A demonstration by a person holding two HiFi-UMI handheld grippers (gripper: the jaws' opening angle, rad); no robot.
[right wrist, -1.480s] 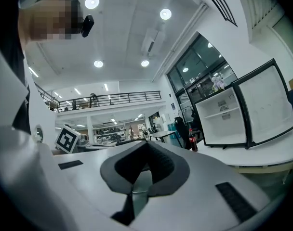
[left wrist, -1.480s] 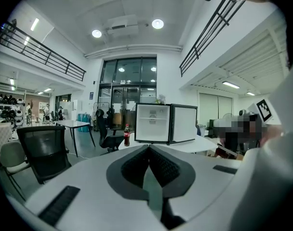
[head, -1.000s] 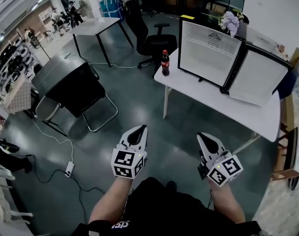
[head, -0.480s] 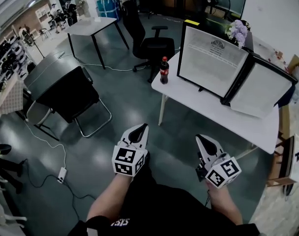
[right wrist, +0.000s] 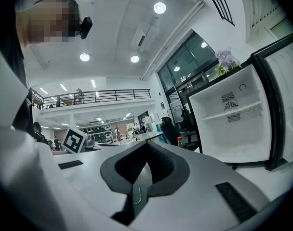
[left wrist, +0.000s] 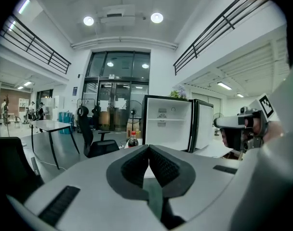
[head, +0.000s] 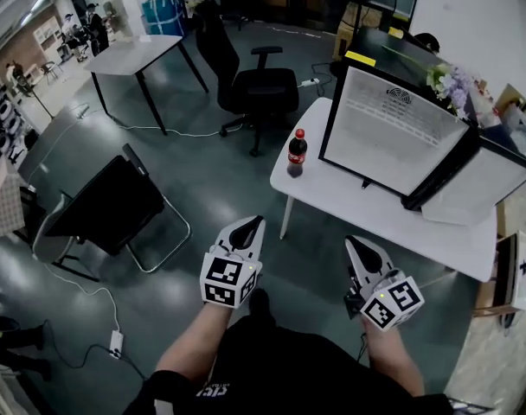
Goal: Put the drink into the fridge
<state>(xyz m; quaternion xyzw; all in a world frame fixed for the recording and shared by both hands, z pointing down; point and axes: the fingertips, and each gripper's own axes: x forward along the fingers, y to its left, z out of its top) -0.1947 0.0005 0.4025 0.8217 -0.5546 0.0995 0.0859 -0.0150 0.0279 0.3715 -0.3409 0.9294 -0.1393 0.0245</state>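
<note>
A cola bottle [head: 296, 152] with a red cap stands near the left corner of a white table [head: 358, 210]. Behind it a small black fridge [head: 393, 137] stands on the table with its door [head: 479, 184] swung open and its white inside empty. My left gripper [head: 253, 225] and right gripper [head: 353, 244] are both shut and hold nothing, side by side over the floor, short of the table. The left gripper view shows the bottle [left wrist: 132, 140] and the open fridge [left wrist: 166, 128] beyond the shut jaws. In the right gripper view the fridge [right wrist: 233, 124] is at the right, the bottle [right wrist: 180, 141] small beside it.
A black office chair [head: 254, 85] stands behind the table's left end. A dark folding chair [head: 107, 206] is on the floor at the left, with a cable and power strip [head: 116, 342] below it. Another white table [head: 137, 54] stands at the back left. Flowers [head: 453, 80] top the fridge.
Both grippers have moved forward toward the white table, still shut and empty. The bottle and fridge now lie closer and more in front of me.
</note>
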